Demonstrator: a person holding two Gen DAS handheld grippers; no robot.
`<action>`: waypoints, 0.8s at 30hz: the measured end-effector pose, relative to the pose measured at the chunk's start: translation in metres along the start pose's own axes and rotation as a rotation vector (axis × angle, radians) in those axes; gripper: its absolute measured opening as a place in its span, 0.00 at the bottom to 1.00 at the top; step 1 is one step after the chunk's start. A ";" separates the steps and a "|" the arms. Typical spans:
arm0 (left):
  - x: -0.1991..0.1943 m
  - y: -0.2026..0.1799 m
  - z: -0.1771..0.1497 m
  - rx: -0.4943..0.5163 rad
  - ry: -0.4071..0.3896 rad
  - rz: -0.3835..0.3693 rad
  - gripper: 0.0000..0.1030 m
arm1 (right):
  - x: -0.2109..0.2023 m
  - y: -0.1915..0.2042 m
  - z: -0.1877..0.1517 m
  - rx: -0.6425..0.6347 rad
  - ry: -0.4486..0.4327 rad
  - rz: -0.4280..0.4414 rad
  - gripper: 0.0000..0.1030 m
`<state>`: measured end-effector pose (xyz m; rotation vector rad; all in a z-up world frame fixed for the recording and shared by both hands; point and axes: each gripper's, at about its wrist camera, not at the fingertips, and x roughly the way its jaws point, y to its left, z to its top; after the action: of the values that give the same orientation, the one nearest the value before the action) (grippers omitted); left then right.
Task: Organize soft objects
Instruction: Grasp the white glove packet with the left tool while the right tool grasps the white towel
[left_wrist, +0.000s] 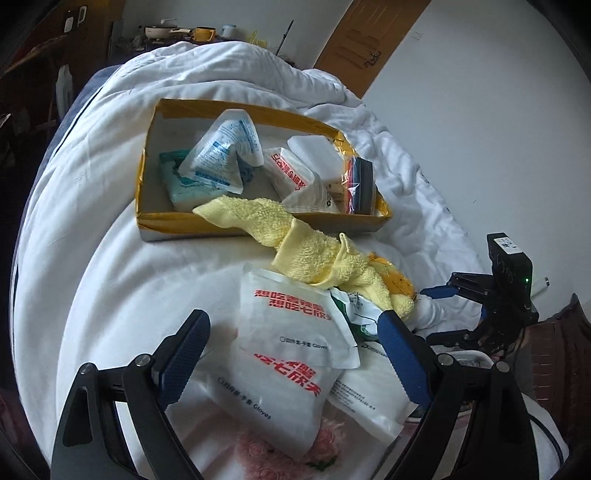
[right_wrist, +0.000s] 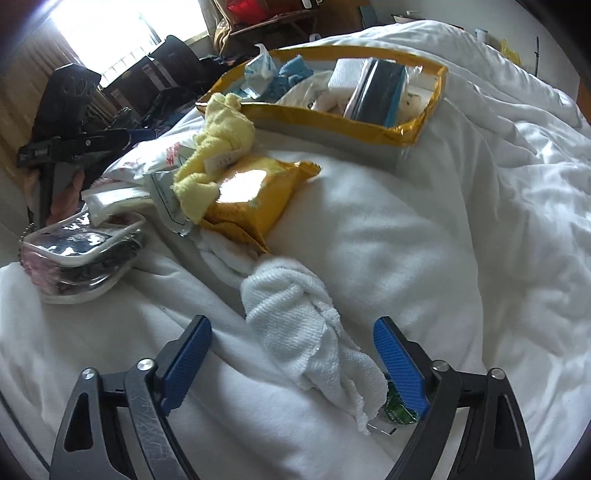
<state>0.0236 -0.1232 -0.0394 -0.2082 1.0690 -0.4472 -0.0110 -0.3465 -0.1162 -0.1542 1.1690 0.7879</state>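
Your left gripper (left_wrist: 291, 339) is wide open over a white glove packet (left_wrist: 295, 325), holding nothing. Your right gripper (right_wrist: 291, 354) is wide open around a white towel (right_wrist: 295, 310), not squeezing it. The cardboard box (left_wrist: 258, 221) above already holds some packets. The yellow towel (left_wrist: 306, 243) and others still wait outside.

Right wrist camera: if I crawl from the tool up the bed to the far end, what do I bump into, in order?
White towel → yellow packet → yellow towel → cardboard box with packets inside.
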 end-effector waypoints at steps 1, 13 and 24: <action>0.003 -0.003 0.000 0.017 0.003 0.039 0.89 | 0.001 0.001 0.001 -0.001 0.004 -0.007 0.73; -0.020 0.040 -0.004 -0.013 0.084 -0.028 0.89 | 0.005 0.014 0.001 -0.045 0.027 -0.075 0.49; -0.022 0.059 -0.031 -0.109 0.056 -0.179 0.73 | 0.015 0.007 0.007 -0.010 0.046 -0.075 0.49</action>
<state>0.0023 -0.0594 -0.0583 -0.3920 1.1360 -0.5584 -0.0076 -0.3309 -0.1247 -0.2244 1.1963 0.7275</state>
